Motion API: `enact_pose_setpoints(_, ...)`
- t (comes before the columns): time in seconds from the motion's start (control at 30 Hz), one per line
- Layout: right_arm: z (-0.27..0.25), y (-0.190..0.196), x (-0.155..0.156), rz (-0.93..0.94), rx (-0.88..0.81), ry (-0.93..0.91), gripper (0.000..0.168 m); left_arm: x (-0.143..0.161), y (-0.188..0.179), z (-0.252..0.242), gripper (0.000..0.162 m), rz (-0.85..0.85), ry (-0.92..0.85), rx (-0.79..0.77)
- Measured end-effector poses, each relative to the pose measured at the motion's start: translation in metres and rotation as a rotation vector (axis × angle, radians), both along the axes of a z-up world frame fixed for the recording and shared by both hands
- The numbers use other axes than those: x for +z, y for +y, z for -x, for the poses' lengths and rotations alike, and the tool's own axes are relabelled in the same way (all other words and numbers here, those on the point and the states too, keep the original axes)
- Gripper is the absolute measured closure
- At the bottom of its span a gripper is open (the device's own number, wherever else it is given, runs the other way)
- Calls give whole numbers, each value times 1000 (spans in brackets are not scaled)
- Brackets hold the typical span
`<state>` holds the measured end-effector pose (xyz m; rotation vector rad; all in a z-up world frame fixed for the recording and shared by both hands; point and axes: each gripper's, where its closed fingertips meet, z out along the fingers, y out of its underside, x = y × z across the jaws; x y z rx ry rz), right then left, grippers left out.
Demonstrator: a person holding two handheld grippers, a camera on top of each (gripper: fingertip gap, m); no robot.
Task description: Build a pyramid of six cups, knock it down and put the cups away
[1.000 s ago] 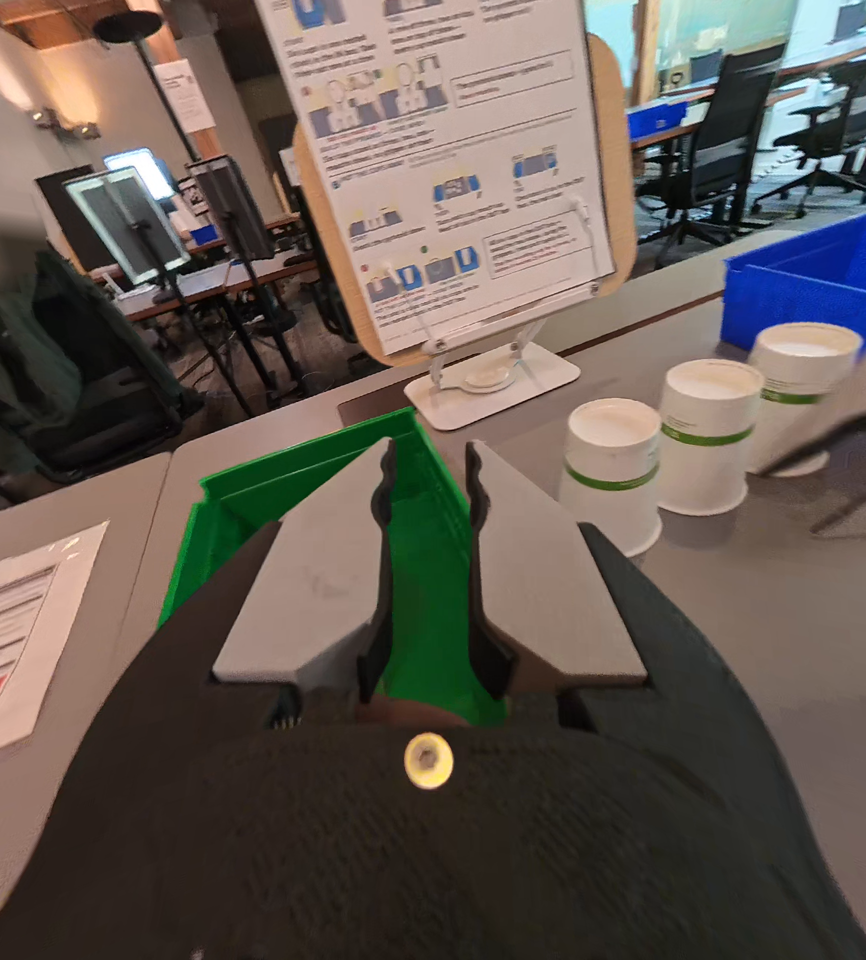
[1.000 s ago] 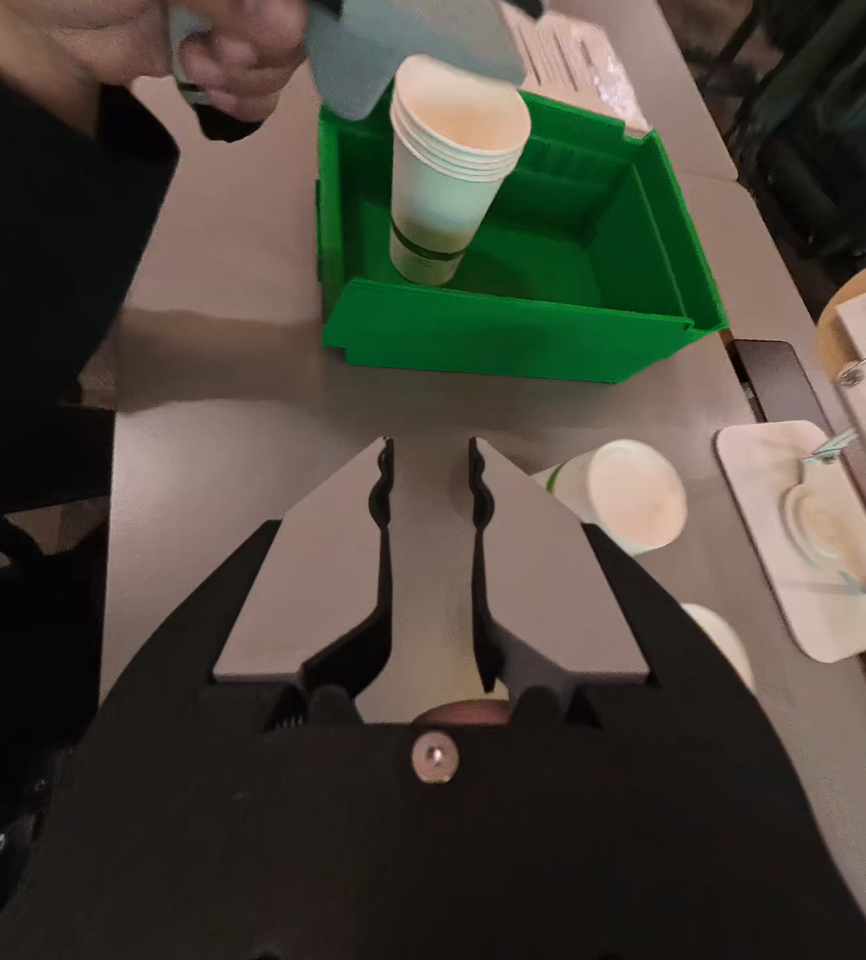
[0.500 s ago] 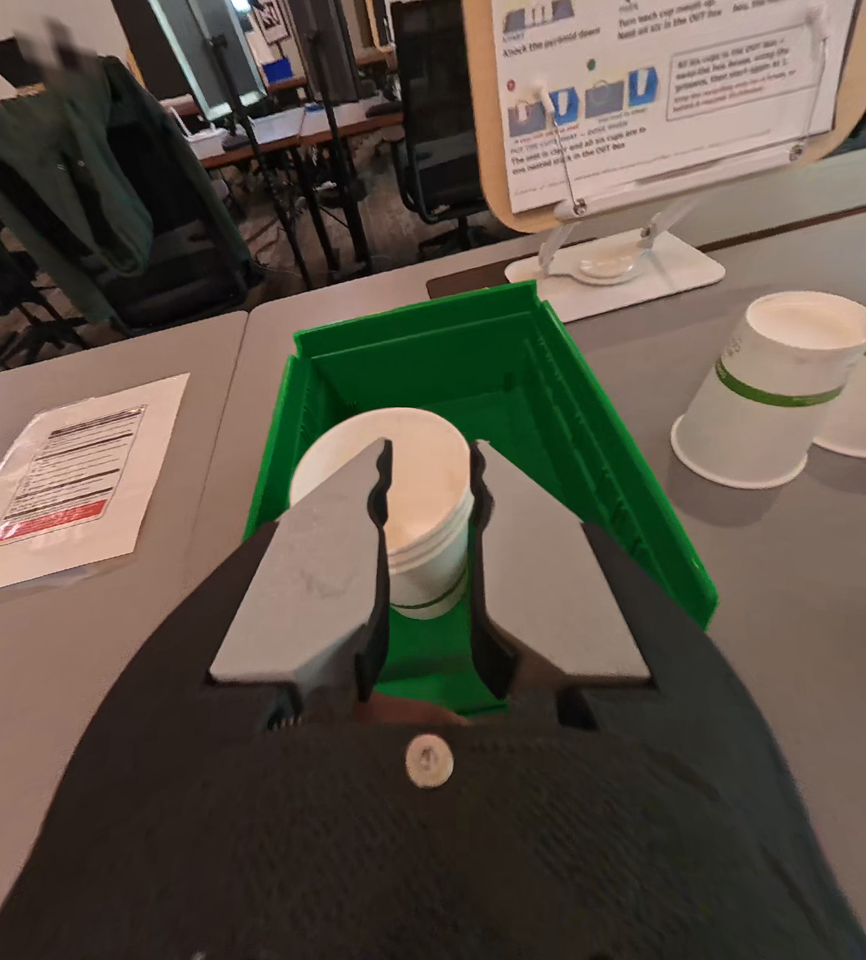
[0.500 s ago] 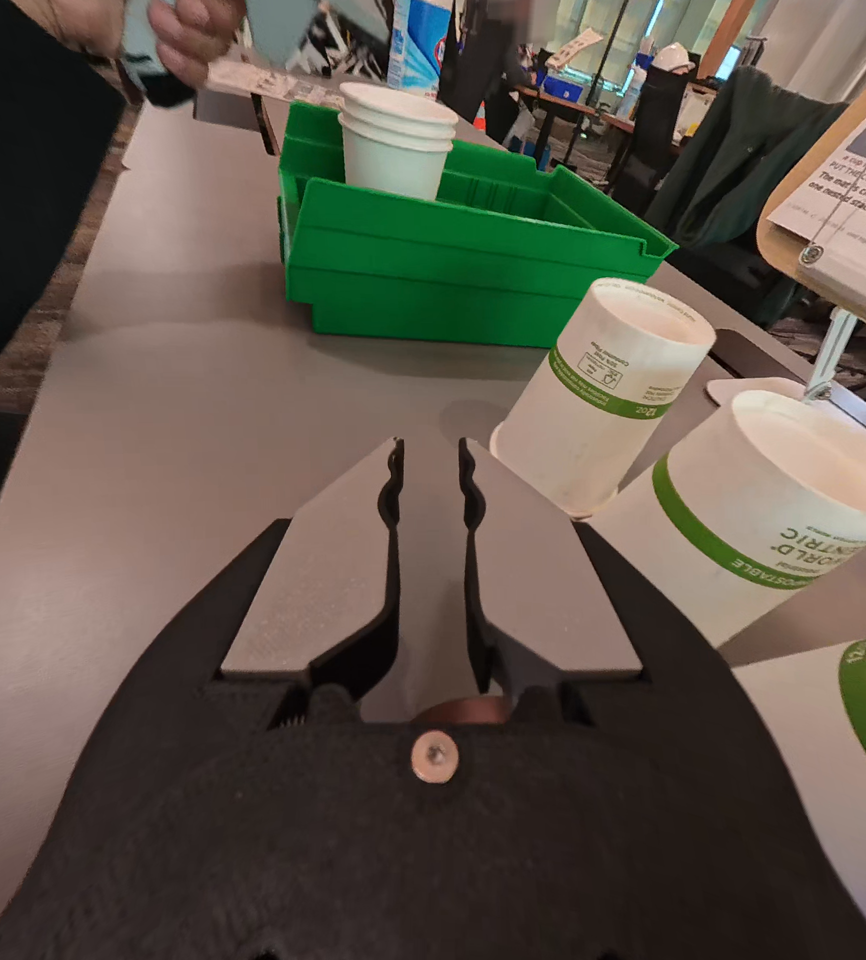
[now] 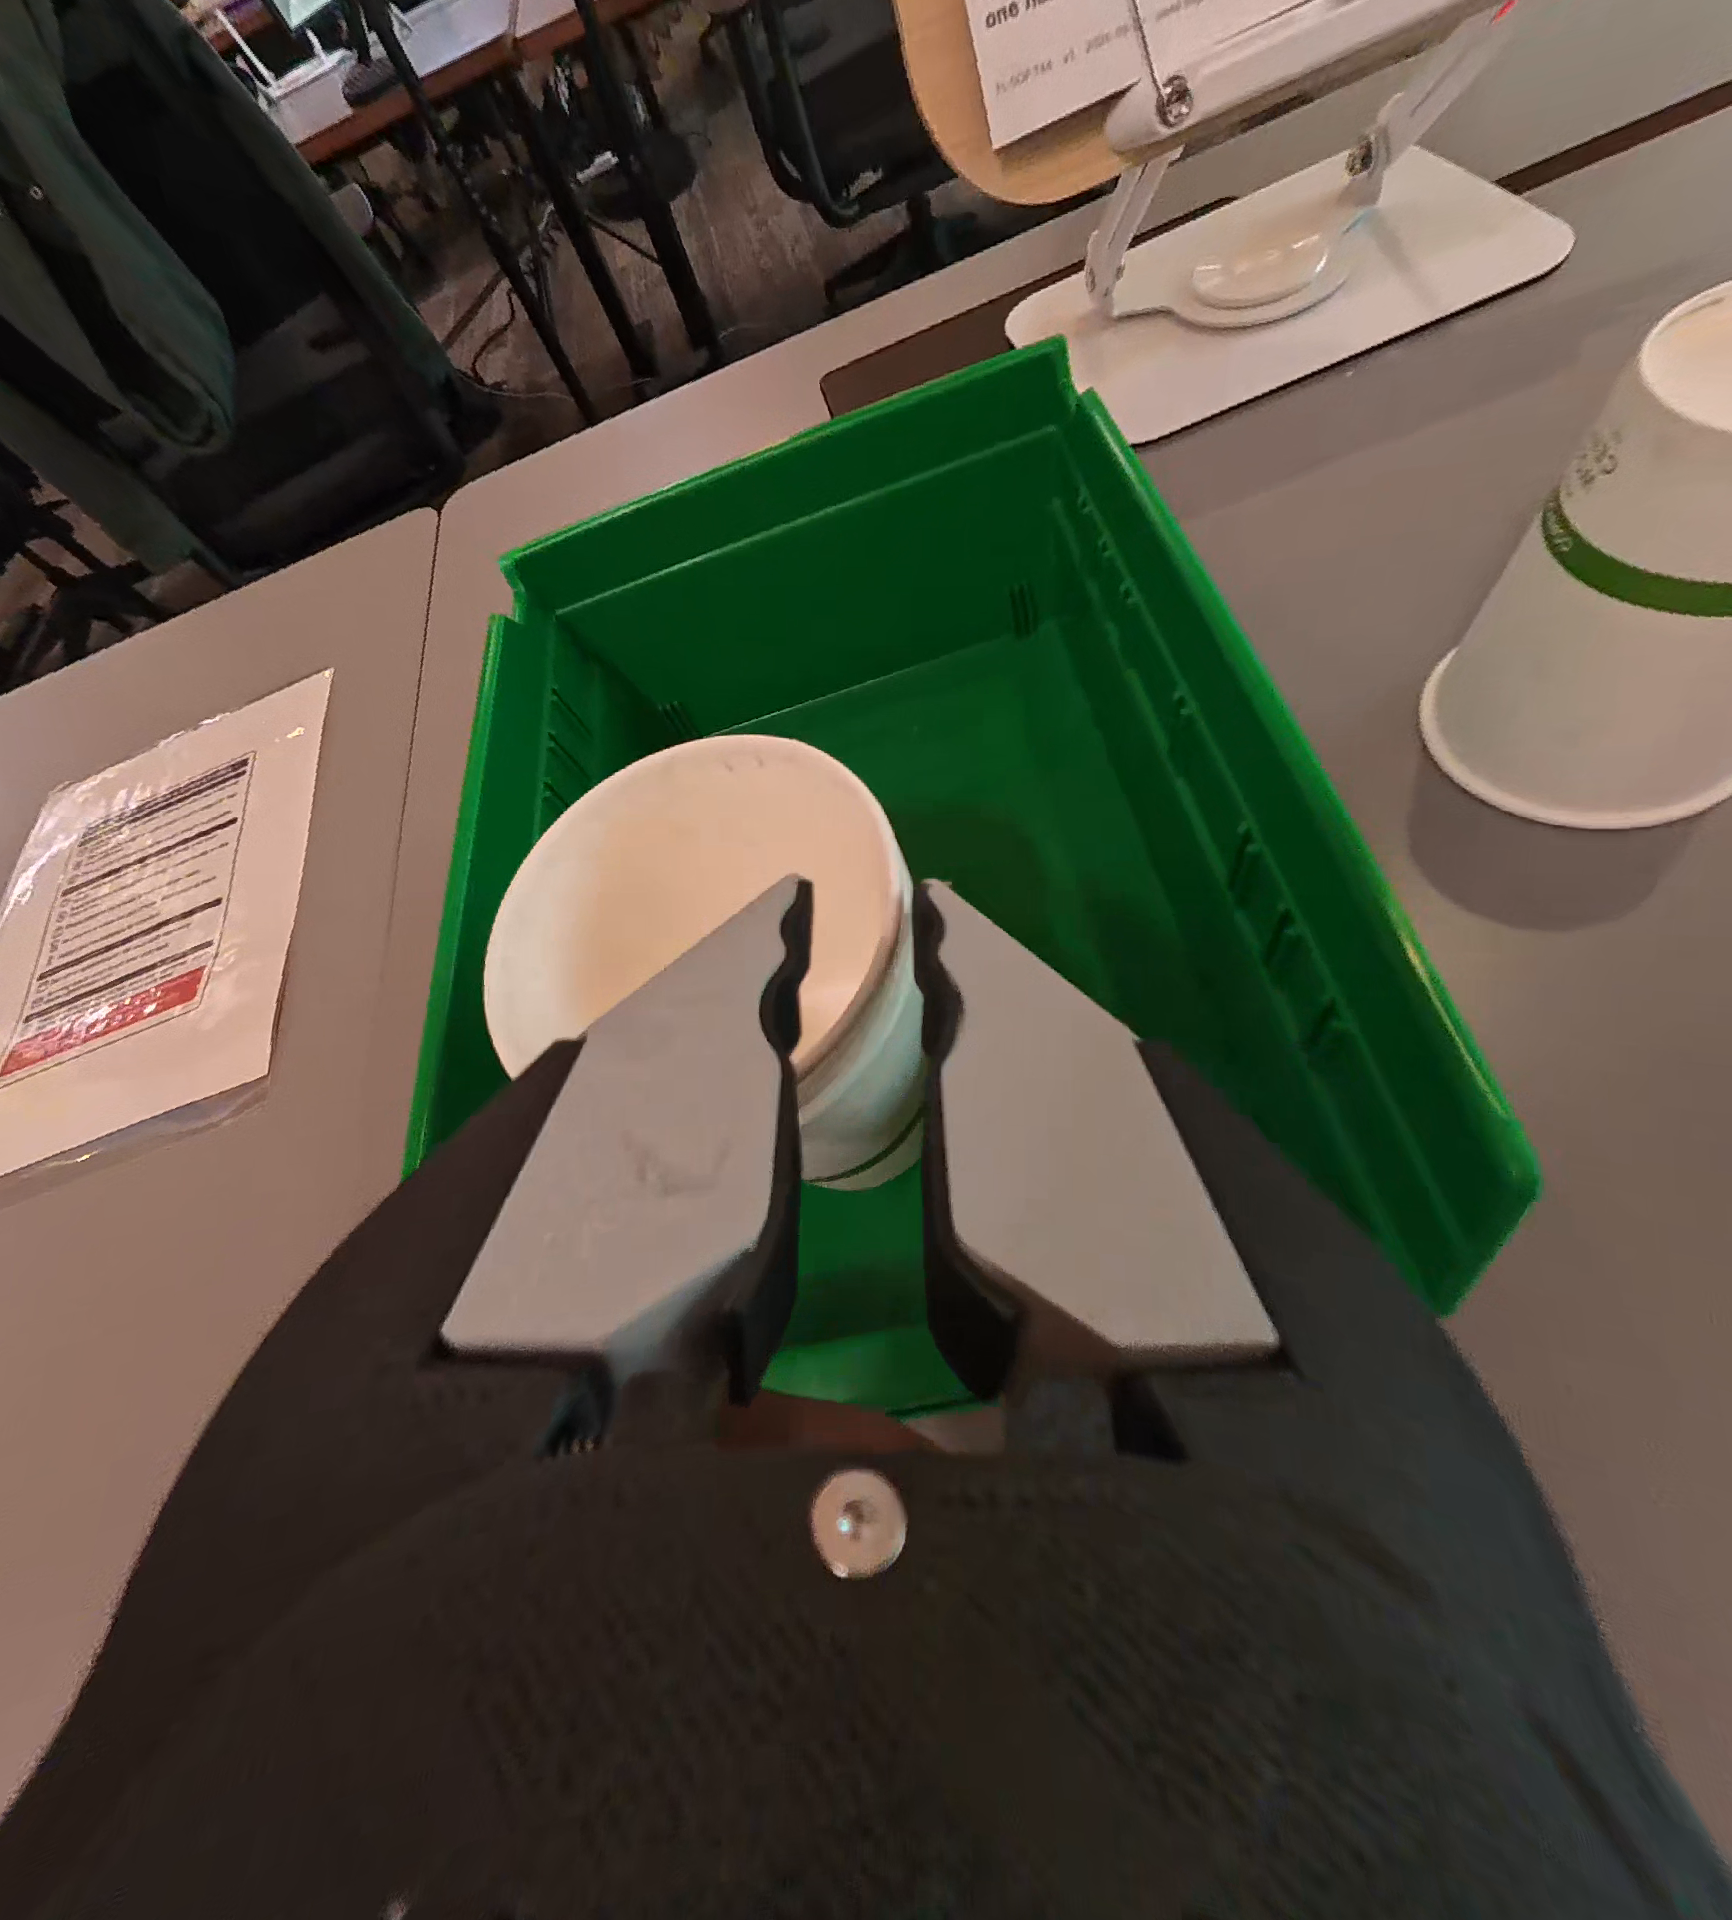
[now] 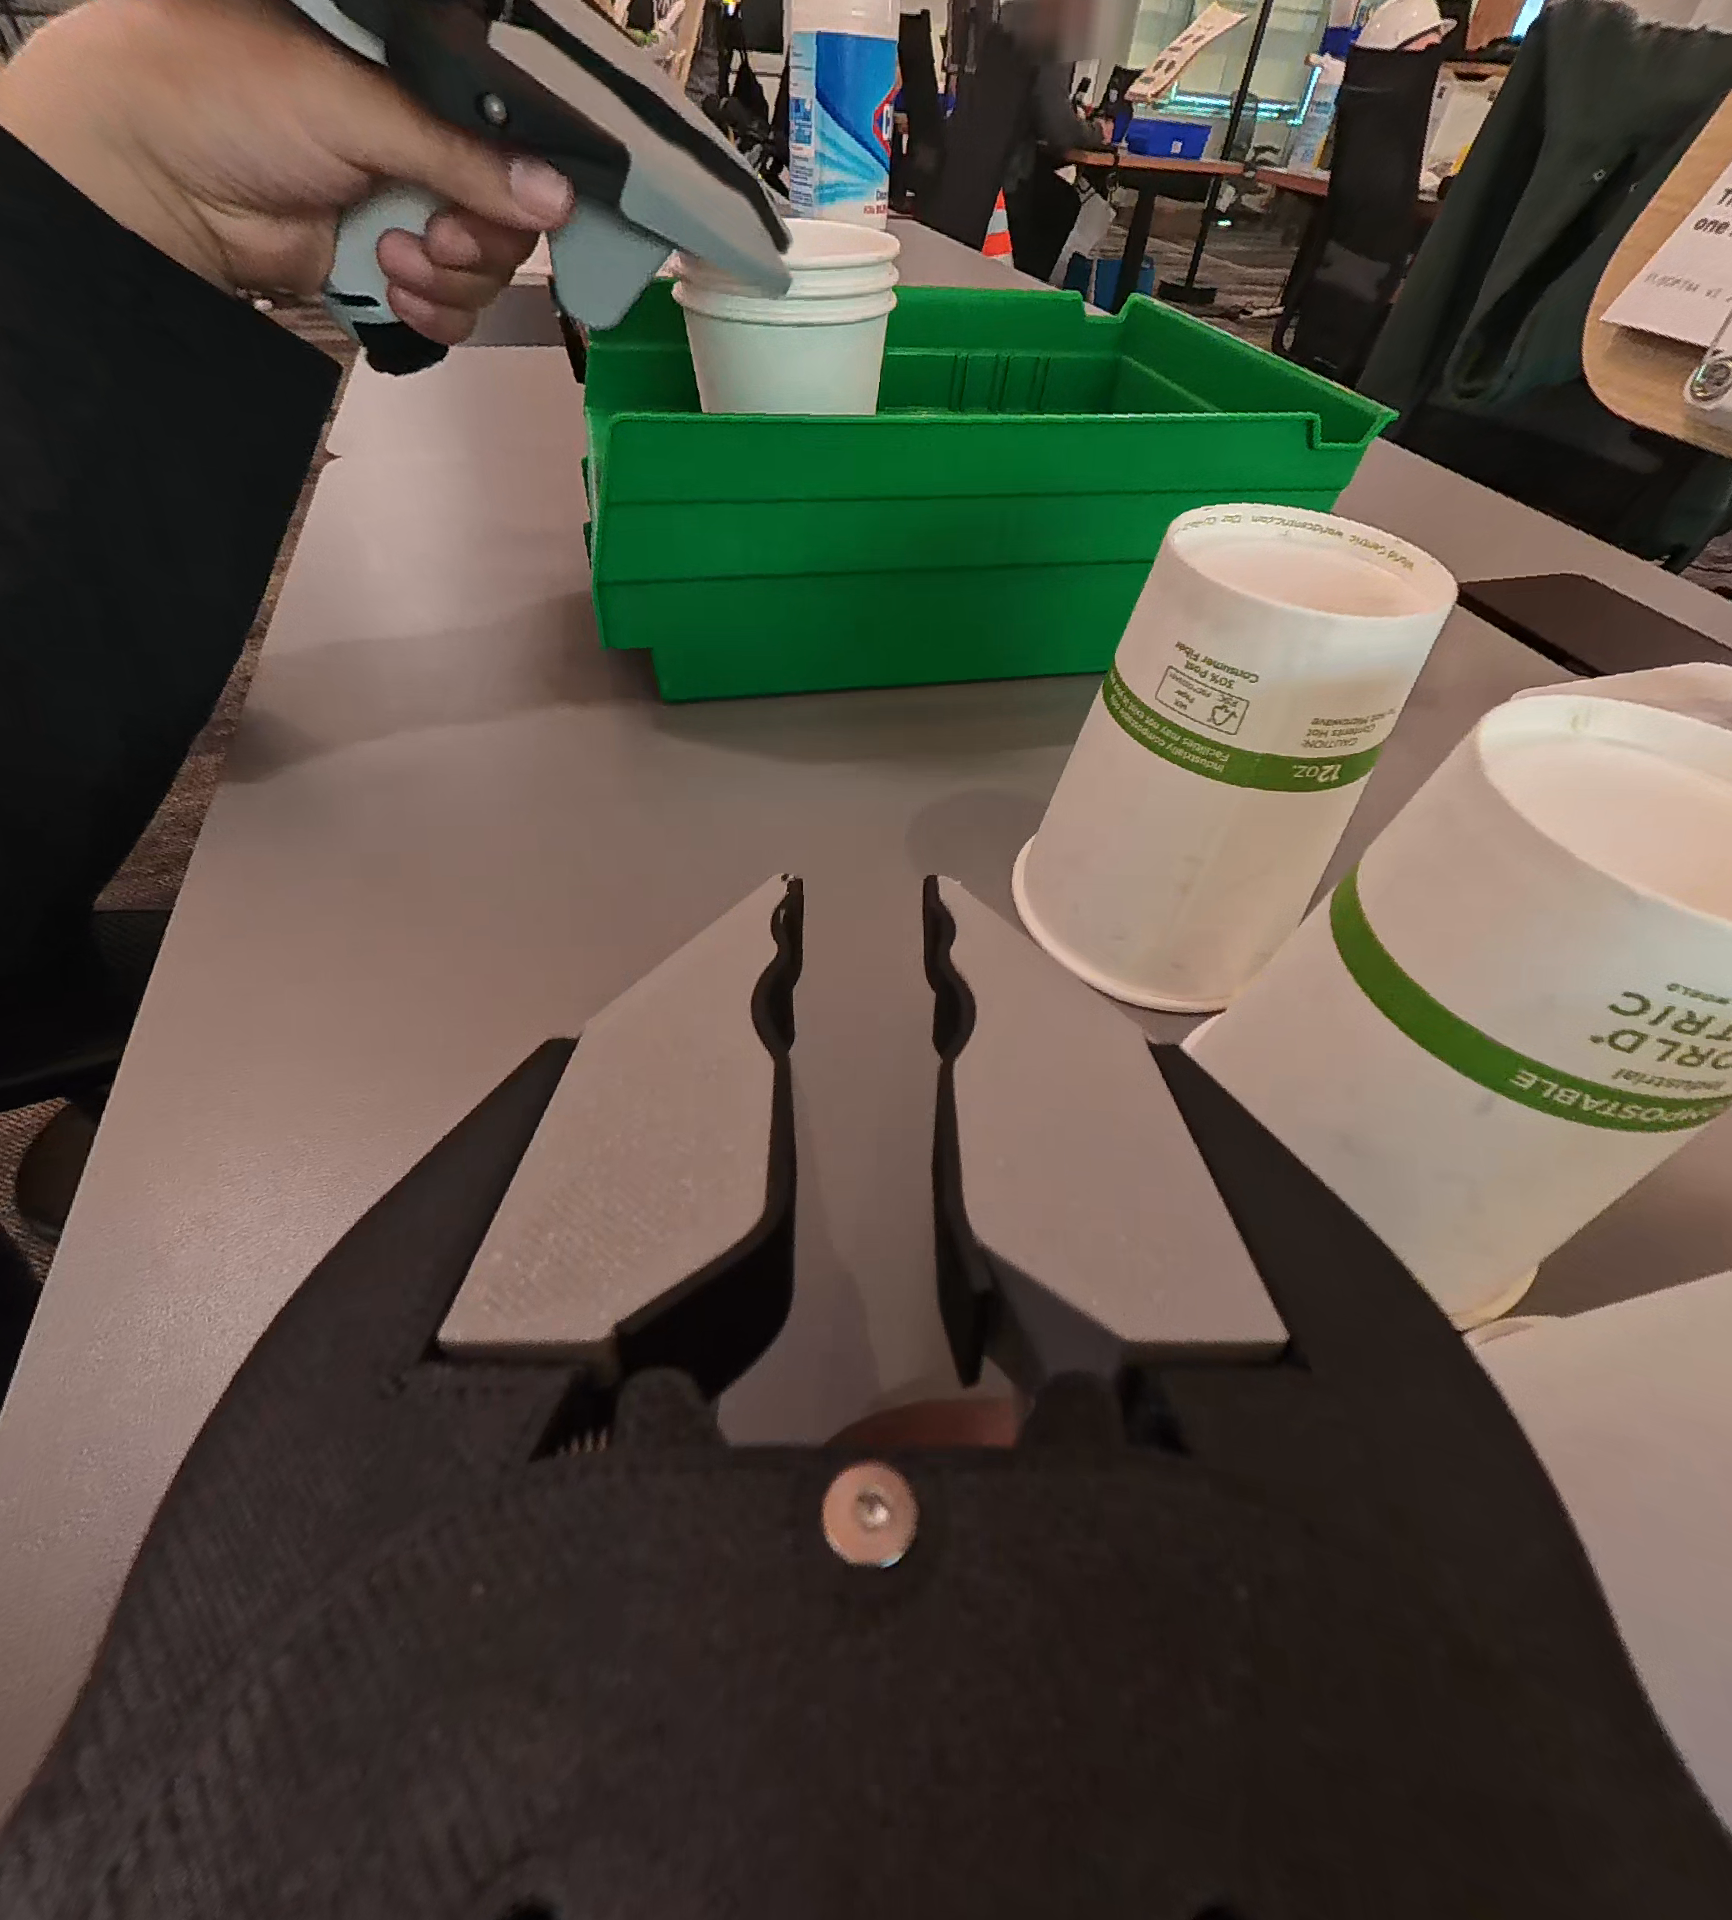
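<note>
A nested stack of white paper cups stands mouth up in the near left of the green bin. My left gripper is open, its fingers straddling the stack's right rim, one over the mouth and one outside. The right wrist view shows the same gripper, held by a hand, at the stack in the bin. My right gripper is open and empty, low over the table. Inverted cups with green bands stand in a row just to its right; one also shows in the left wrist view.
A document stand with a white base stands behind the bin. A laminated sheet lies left of the bin. A black sleeve fills the left of the right wrist view. A blue-and-white container stands beyond the bin. About 30 cm separates my left fingertips from my right.
My left gripper has come down over the bin onto the stack's rim, and its fingers have narrowed a little. My right gripper has dropped low beside the inverted cups.
</note>
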<state>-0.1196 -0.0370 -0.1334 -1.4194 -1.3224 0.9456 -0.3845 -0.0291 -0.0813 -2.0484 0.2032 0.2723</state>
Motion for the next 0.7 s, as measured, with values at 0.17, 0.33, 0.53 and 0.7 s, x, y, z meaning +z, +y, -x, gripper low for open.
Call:
enact_pose_setpoints(0.17,1,-2,-2,-7,5,-16,149,5,0,0,161,-29,-38,-10)
enact_pose_setpoints(0.33,1,-2,-3,-4,3,-21,149,10,0,6,161,-52,-49,11)
enact_pose_setpoints(0.53,1,-1,-4,5,2,-25,149,26,-4,7,161,-121,-49,20)
enact_pose_setpoints(0.7,1,-1,-5,8,3,-29,149,38,-5,6,161,-168,-35,23)
